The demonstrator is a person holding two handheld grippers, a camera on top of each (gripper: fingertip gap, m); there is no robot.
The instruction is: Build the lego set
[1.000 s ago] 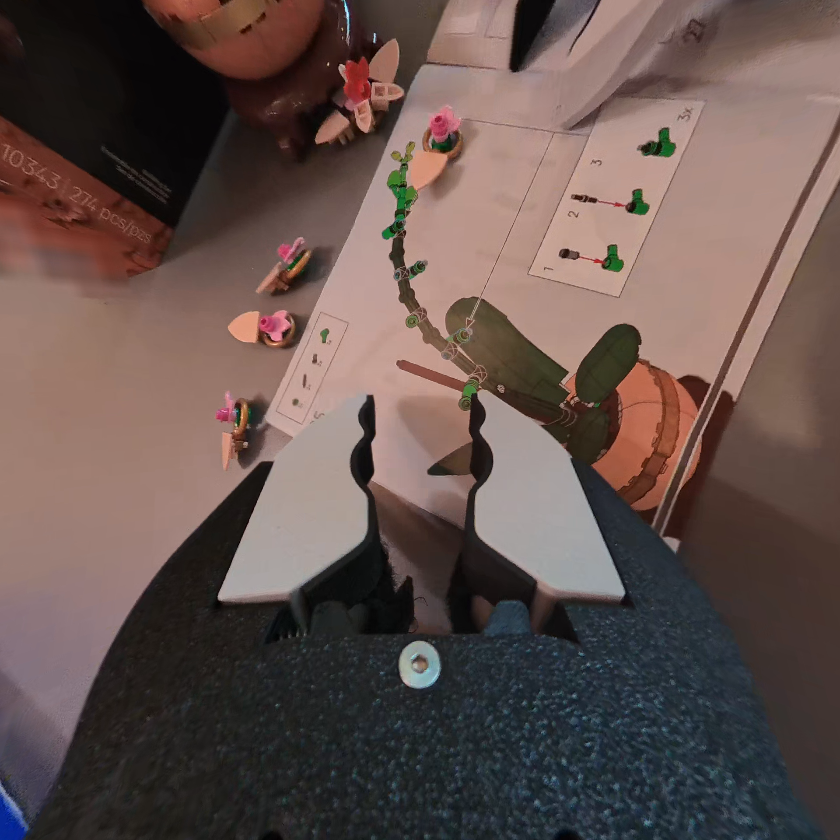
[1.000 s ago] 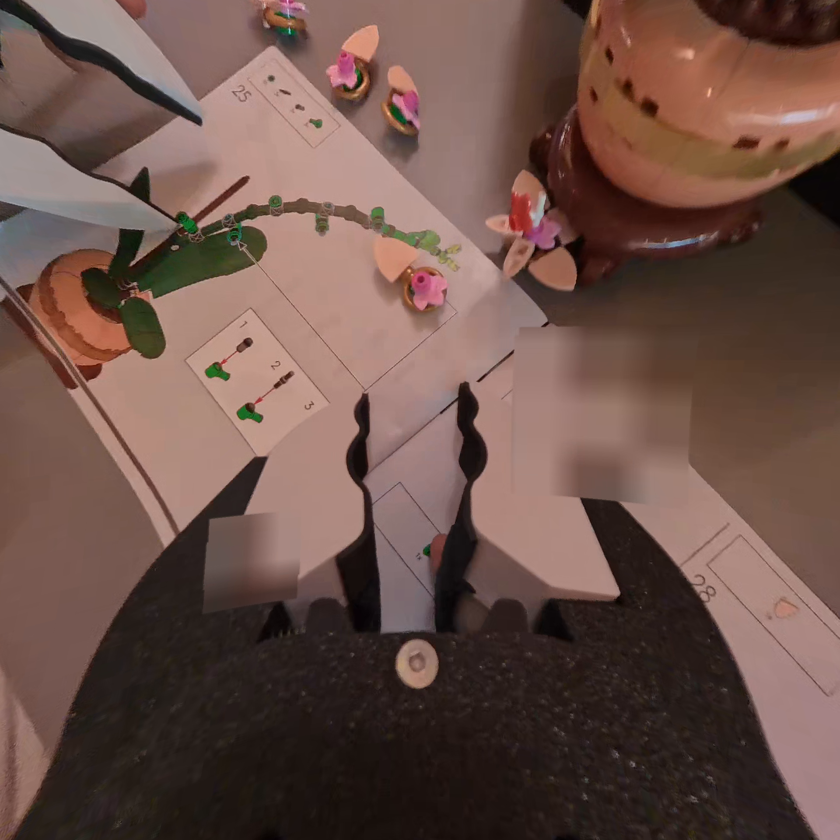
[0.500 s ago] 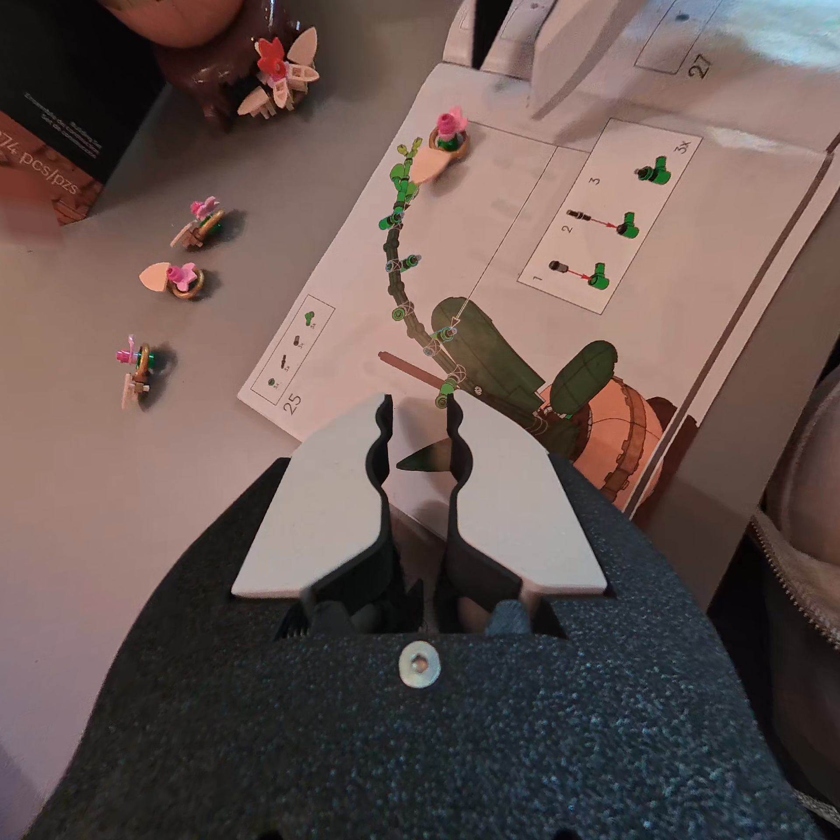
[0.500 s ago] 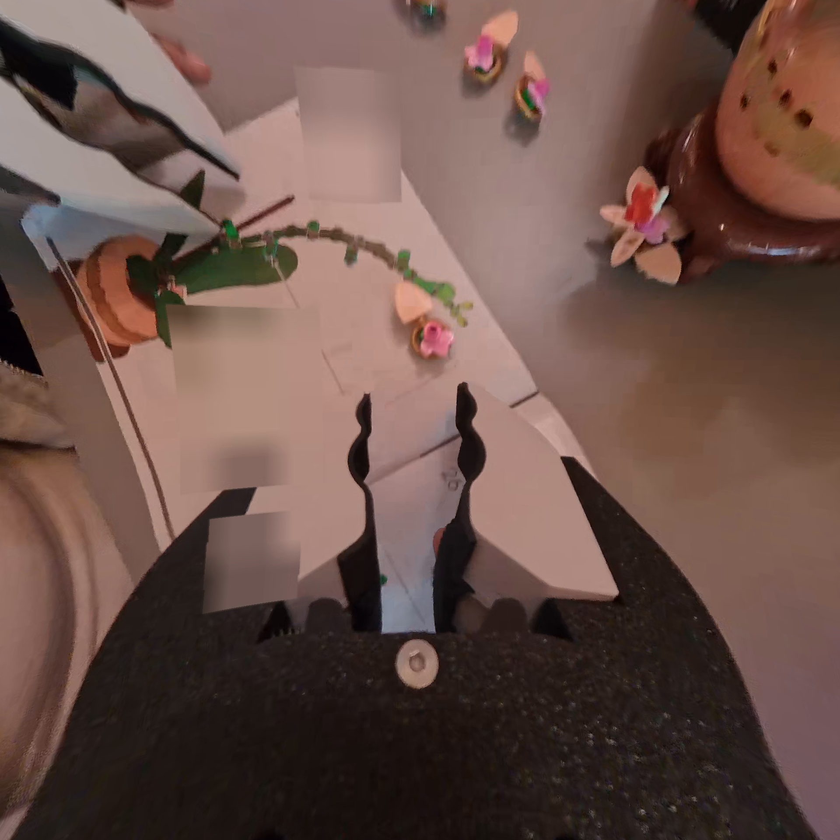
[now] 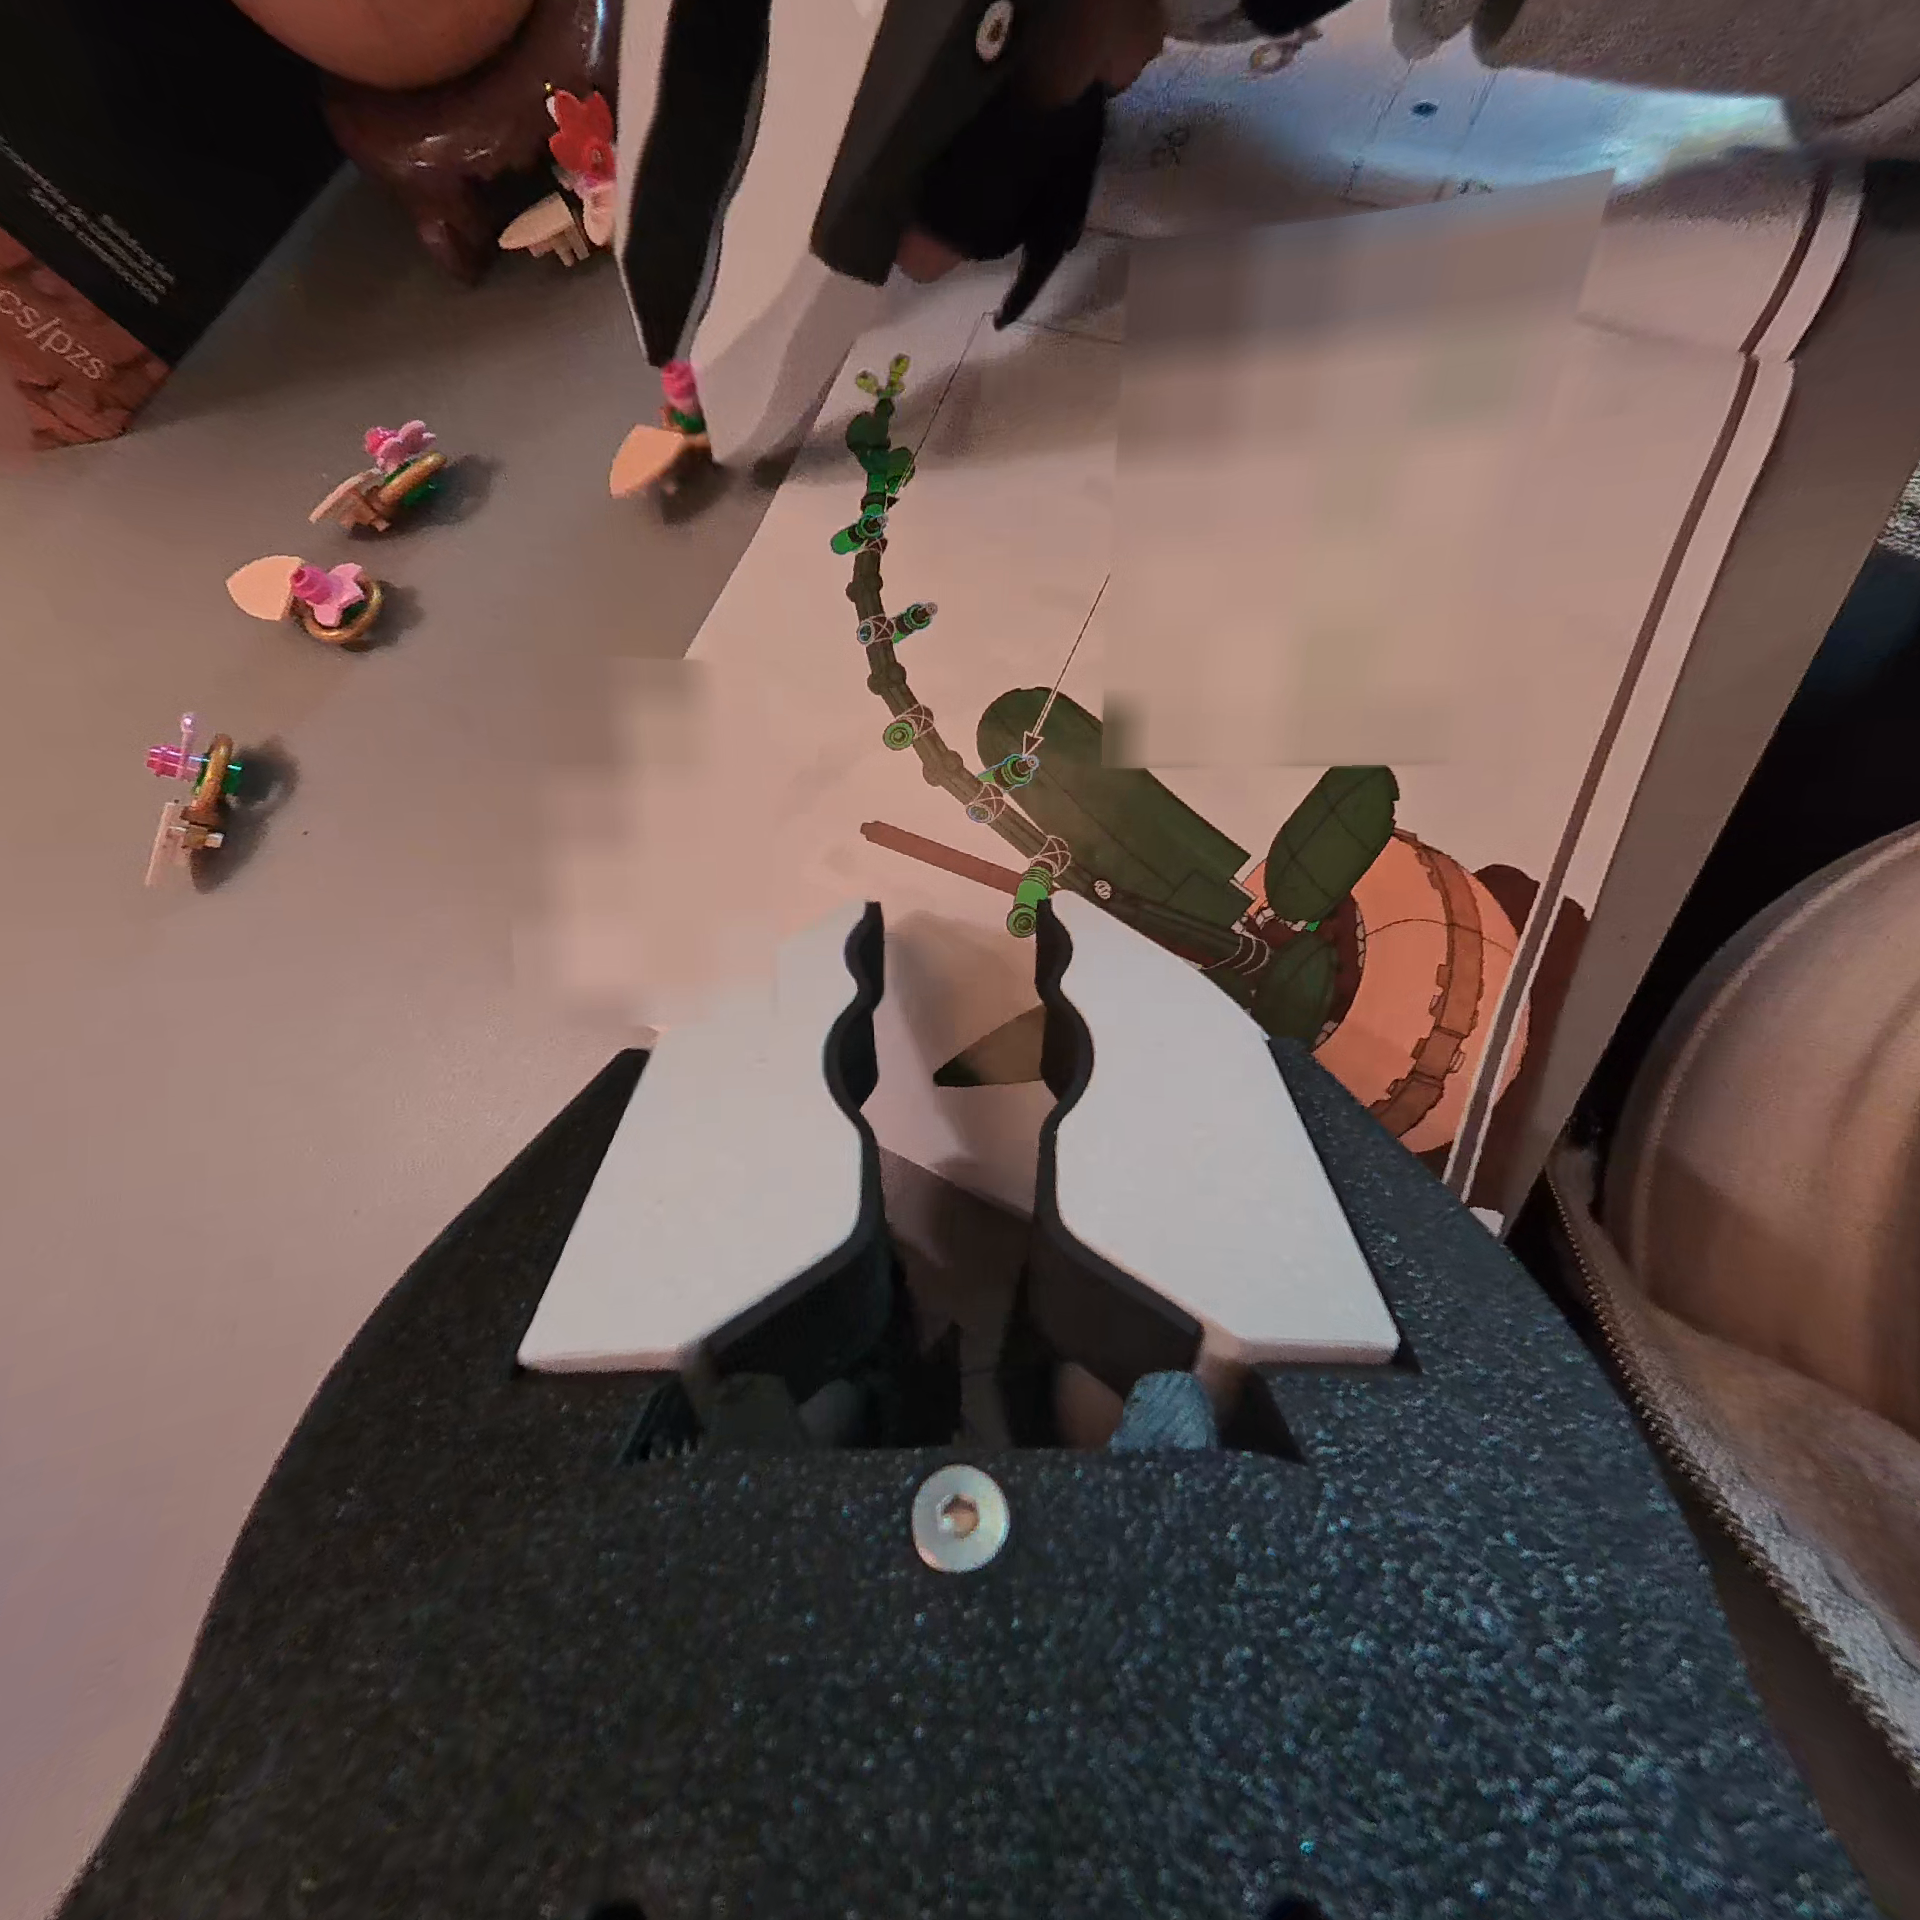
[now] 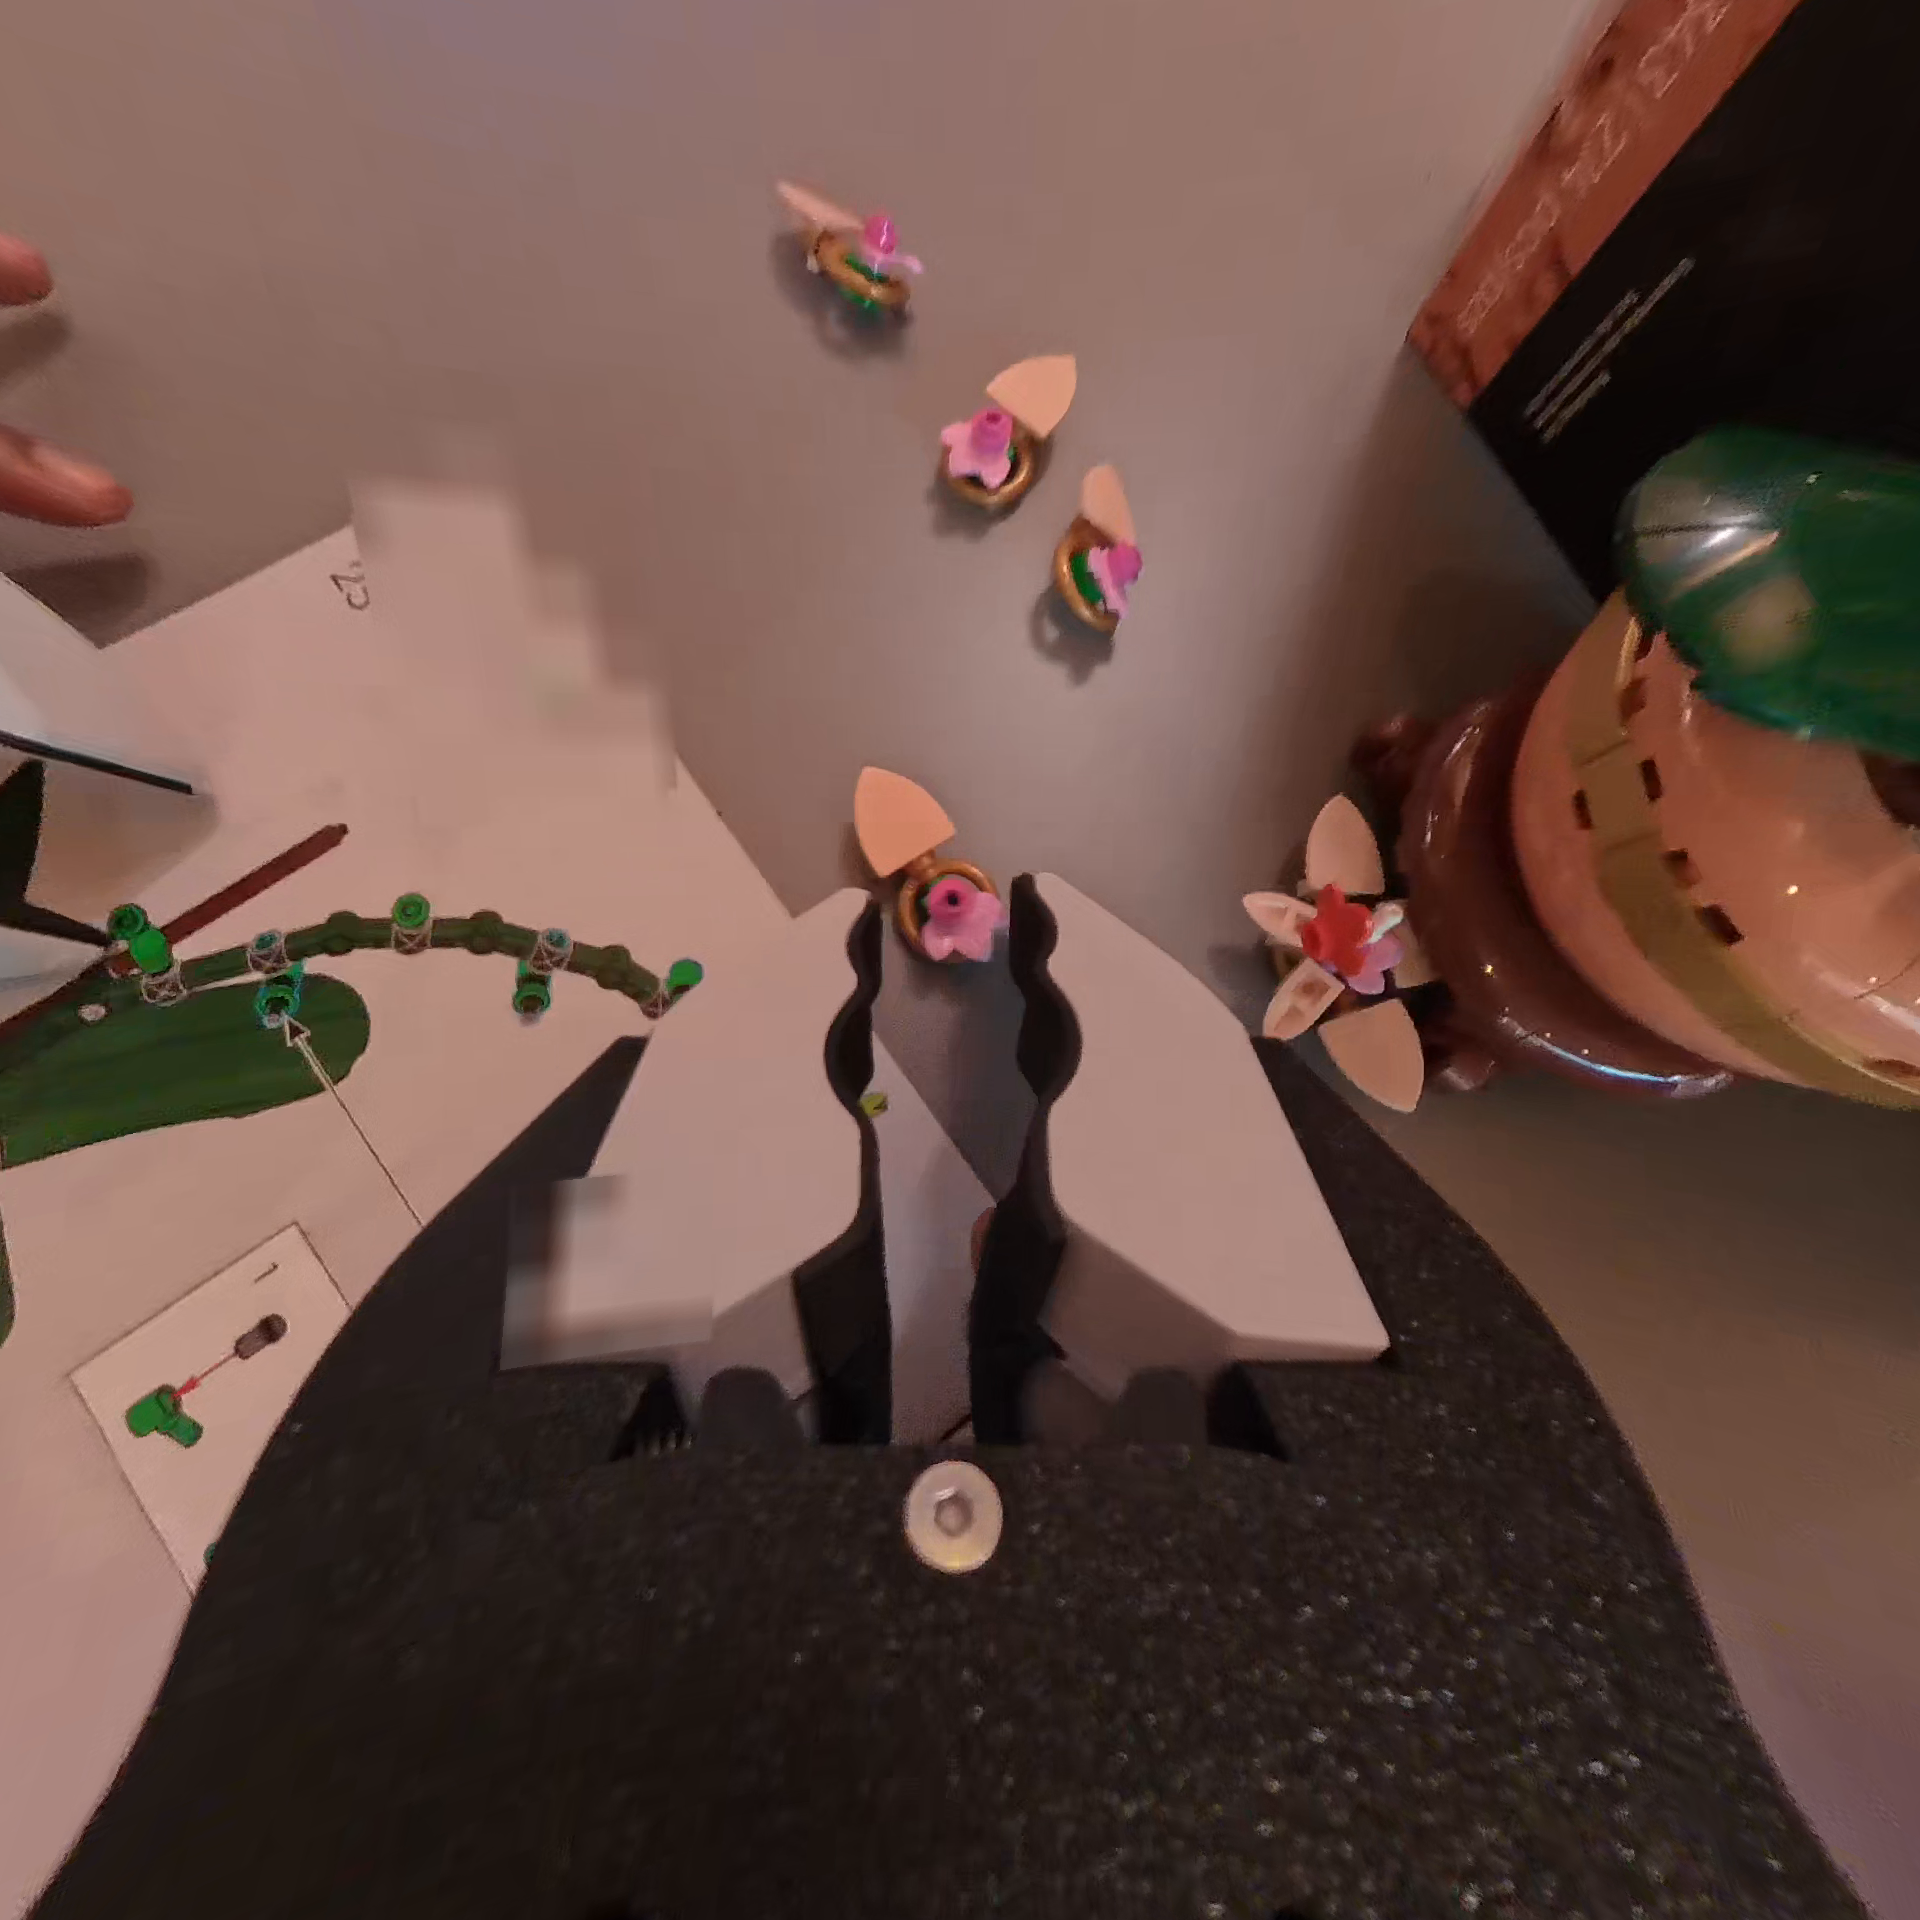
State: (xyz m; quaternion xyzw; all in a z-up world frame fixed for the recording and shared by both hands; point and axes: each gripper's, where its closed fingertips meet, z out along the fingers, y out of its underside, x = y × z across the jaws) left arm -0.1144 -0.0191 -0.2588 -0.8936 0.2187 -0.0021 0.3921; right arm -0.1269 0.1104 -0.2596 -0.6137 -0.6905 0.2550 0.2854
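Small pink flower piece [image 6: 954, 914] with a gold ring and a tan petal, lying on the grey worktop [image 6: 520, 260] at centre frame of the right wrist view. It sits at the tips of the right hand-held gripper [image 6: 943, 909], between the two fingers. Jaws narrow; the right finger touches the flower's pink edge or sits just beside it, the left finger stands clear of it with a gap. Not clamped.

Same piece in the left wrist view, upper centre [image 5: 665, 442], with the right hand-held gripper's fingers coming down over it from the top of the frame.

Left hand-held gripper [image 5: 958, 914], lower centre of its own view: jaws narrow, nothing between them, poised over an open instruction booklet [image 5: 1039, 582] printed with a green stem and a potted plant.

Three more pink flower pieces on the worktop: upper centre of the right wrist view [image 6: 862, 255], [image 6: 997, 447], [image 6: 1101, 561].

Right edge of that view: a brick-built pot [image 6: 1662, 894], tan over dark brown, green leaf on top, with a red and cream flower [image 6: 1340, 945] at its foot. A dark box [image 6: 1662, 229] in the upper right corner. Fingers of a person's hand [image 6: 52, 488] at the left edge.
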